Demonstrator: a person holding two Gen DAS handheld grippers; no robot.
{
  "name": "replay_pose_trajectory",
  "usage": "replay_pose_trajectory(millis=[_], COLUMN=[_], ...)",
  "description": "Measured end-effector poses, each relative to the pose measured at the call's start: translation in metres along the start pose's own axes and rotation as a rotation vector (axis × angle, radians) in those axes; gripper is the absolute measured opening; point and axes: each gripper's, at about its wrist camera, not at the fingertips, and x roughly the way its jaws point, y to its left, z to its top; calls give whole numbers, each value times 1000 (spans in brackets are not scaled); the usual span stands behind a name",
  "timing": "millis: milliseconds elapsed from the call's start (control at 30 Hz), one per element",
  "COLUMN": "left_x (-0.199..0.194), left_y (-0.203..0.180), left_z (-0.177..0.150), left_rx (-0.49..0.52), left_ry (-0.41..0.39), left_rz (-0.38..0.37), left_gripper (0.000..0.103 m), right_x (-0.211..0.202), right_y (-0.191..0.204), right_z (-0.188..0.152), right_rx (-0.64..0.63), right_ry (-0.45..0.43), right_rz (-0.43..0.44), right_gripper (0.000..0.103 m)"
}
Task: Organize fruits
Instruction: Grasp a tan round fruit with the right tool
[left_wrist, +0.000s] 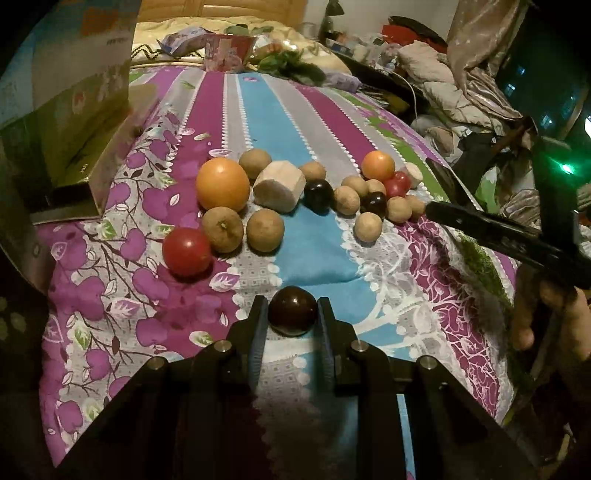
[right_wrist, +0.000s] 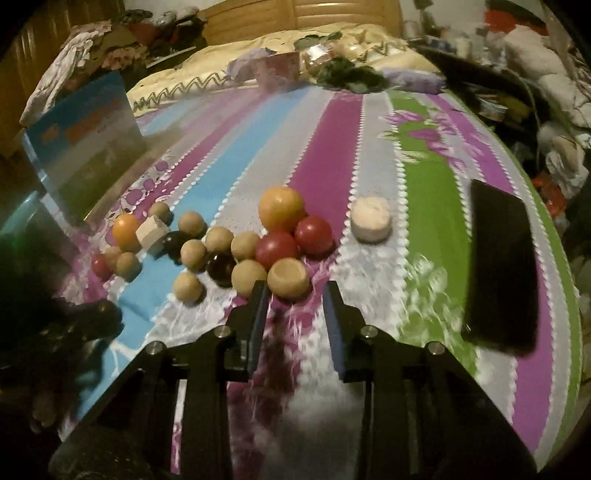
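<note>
My left gripper (left_wrist: 291, 314) is shut on a dark round fruit (left_wrist: 292, 312) just above the striped bedsheet (left_wrist: 317, 254). Beyond it lies a loose cluster: a large orange (left_wrist: 222, 183), a red fruit (left_wrist: 187, 252), several tan round fruits (left_wrist: 265, 230), a pale cut chunk (left_wrist: 279, 186) and two dark fruits (left_wrist: 318, 195). My right gripper (right_wrist: 294, 291) is open over the sheet. A tan fruit (right_wrist: 288, 283) sits right at its fingertips, not pinched. Behind that fruit are two red fruits (right_wrist: 277, 250) and an orange (right_wrist: 281, 208). In the left wrist view the right gripper (left_wrist: 428, 184) reaches in from the right.
A printed cardboard box (left_wrist: 74, 92) stands at the left of the bed. A black phone (right_wrist: 502, 269) lies on the green stripe at the right. A white round piece (right_wrist: 370, 219) sits apart from the cluster. Clothes and clutter crowd the bed's far end and right side.
</note>
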Motion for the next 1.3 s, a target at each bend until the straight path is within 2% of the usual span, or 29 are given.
replay_pose_trajectory(millis=[100, 367, 700, 800, 933, 1067, 1300], left_x=[1, 4, 6, 6, -1, -26, -84], left_y=[1, 2, -2, -4, -9, -21, -37], left_z=[0, 1, 2, 4, 10, 24, 52], left_rx=[-3, -10, -3, -1, -7, 5, 10], left_ry=[1, 2, -2, -2, -2, -39, -110], left_rz=[-6, -10, 12, 25, 57, 98, 162], left_gripper=[26, 26, 26, 26, 26, 27, 27], right_x=[13, 27, 26, 15, -10, -36, -78], right_y=[0, -6, 3, 5, 15, 26, 47], right_z=[0, 3, -1, -1, -5, -6, 7], right_rx=[-29, -3, -13, 11, 68, 120, 138], right_ry=[25, 41, 31, 21, 11, 4, -57], right_rz=[10, 60, 0, -23, -103, -147, -148], right_gripper=[32, 30, 28, 28, 28, 28, 28])
